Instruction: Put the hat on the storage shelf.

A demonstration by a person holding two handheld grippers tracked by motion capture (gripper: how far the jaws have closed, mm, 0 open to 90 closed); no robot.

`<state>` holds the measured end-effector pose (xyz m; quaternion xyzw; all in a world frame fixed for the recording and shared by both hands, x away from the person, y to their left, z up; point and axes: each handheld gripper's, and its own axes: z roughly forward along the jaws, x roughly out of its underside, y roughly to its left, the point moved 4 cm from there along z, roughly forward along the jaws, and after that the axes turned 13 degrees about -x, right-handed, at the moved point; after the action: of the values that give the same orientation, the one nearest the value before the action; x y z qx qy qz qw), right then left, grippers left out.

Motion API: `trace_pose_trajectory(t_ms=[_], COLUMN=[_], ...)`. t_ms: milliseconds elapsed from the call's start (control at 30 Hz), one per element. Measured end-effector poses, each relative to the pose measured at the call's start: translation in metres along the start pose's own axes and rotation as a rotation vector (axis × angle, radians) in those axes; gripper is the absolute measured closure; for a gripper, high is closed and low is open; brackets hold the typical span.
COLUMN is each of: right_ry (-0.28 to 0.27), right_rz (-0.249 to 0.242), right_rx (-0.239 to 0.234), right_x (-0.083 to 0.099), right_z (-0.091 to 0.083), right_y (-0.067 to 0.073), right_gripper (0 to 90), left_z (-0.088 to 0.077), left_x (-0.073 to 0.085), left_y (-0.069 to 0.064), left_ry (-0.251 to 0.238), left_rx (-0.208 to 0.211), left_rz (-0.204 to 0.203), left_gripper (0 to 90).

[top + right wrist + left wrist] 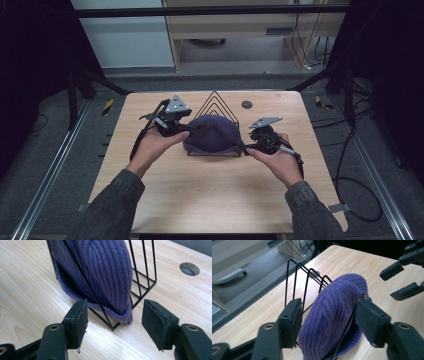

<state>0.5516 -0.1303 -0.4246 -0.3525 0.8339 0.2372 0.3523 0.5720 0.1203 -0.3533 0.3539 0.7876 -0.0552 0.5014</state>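
**Listener:** Where do your fingers stand, and where is the hat?

**Me:** I am the pair of tools a person holds. My left gripper [325, 322] has its jaws parted about halfway, and the purple knitted beanie [334, 315] sits in the gap between them. My pads do not press on the wool. A thin black wire of the rack [297, 280] runs just in front of my right-hand pad.

**Listener:** And the other one?

**Me:** My right gripper [115, 323] is also parted about halfway, with bare wood of the table [30, 290] between the pads. The beanie's folded brim lies just ahead of my tips, draped through the wire rack, touching the tabletop.

**Listener:** What can't you make out?

**Me:** From above, the beanie covers the rack's lower front, so I cannot tell which slot it sits in; the triangular wire peaks rise behind it. In my right gripper's view the top of the beanie is cut off by the frame. In the high view my jaws are small and dark against the wool, so their gaps are hard to read there. A round grey hole [189, 268] in the tabletop lies beyond the rack.
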Motion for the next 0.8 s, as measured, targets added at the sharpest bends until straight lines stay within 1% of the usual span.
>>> trace_pose_trajectory(t_ms=[67, 133, 167, 200, 233, 267, 300, 333, 367, 400, 433, 467, 500, 533, 600, 667, 733, 800], right_ry=[-0.007, -0.016, -0.032, -0.032, -0.047, -0.049, -0.058, -0.058, -0.069, -0.074, -0.074, -0.095, -0.098, -0.099, -0.116, -0.12, -0.147, -0.154], right_rz=[-0.002, -0.002, 0.0, 0.0, 0.0, -0.001, -0.004, -0.004, -0.004, -0.009, -0.009, -0.017, -0.02, -0.02, -0.033, -0.042, -0.054, -0.062], right_rx=[0.002, 0.004, 0.004, 0.004, 0.01, 0.011, 0.01, 0.01, 0.013, 0.015, 0.015, 0.017, 0.017, 0.017, 0.014, 0.013, 0.005, 0.002], right_x=[-0.002, -0.004, -0.008, -0.008, -0.012, -0.013, -0.014, -0.014, -0.017, -0.018, -0.018, -0.021, -0.022, -0.023, -0.025, -0.025, -0.026, -0.025], right_z=[-0.001, -0.002, -0.003, -0.003, -0.004, -0.005, -0.005, -0.005, -0.006, -0.007, -0.007, -0.009, -0.01, -0.011, -0.015, -0.017, -0.026, -0.03], right_y=[0.002, 0.004, 0.006, 0.006, 0.008, 0.009, 0.011, 0.011, 0.015, 0.016, 0.016, 0.021, 0.022, 0.024, 0.028, 0.03, 0.035, 0.037], right_gripper=[34.1, 31.5, 28.3, 28.3, 24.8, 23.2, 21.0, 21.0, 16.7, 15.1, 15.1, 11.4, 10.0, 9.2, 8.1, 7.6, 6.8, 6.6], left_z=[-0.001, -0.003, -0.004, -0.004, -0.006, -0.007, -0.007, -0.007, -0.008, -0.01, -0.01, -0.012, -0.012, -0.016, -0.019, -0.022, -0.027, -0.028], left_x=[0.0, 0.001, 0.002, 0.002, 0.003, 0.004, 0.004, 0.005, 0.006, 0.008, 0.008, 0.009, 0.009, 0.011, 0.013, 0.015, 0.019, 0.021], left_y=[-0.002, -0.005, -0.008, -0.008, -0.01, -0.013, -0.013, -0.015, -0.017, -0.02, -0.02, -0.022, -0.023, -0.026, -0.028, -0.029, -0.031, -0.032], left_ry=[0.004, 0.007, 0.011, 0.011, 0.019, 0.026, 0.026, 0.026, 0.034, 0.038, 0.038, 0.041, 0.043, 0.047, 0.045, 0.041, 0.048, 0.05], left_rx=[-0.002, 0.004, 0.007, 0.007, 0.01, 0.017, 0.017, 0.022, 0.025, 0.025, 0.025, 0.024, 0.023, 0.022, 0.018, 0.023, 0.03, 0.031], left_rz=[-0.006, -0.013, -0.022, -0.022, -0.018, -0.019, -0.019, -0.022, -0.023, -0.016, -0.016, -0.02, -0.019, -0.028, -0.025, -0.029, -0.028, -0.025], left_gripper=[29.9, 24.2, 19.7, 18.3, 16.2, 14.9, 13.8, 13.8, 12.3, 11.7, 11.1, 10.3, 9.7, 9.0, 7.5, 6.6, 5.6, 5.5])
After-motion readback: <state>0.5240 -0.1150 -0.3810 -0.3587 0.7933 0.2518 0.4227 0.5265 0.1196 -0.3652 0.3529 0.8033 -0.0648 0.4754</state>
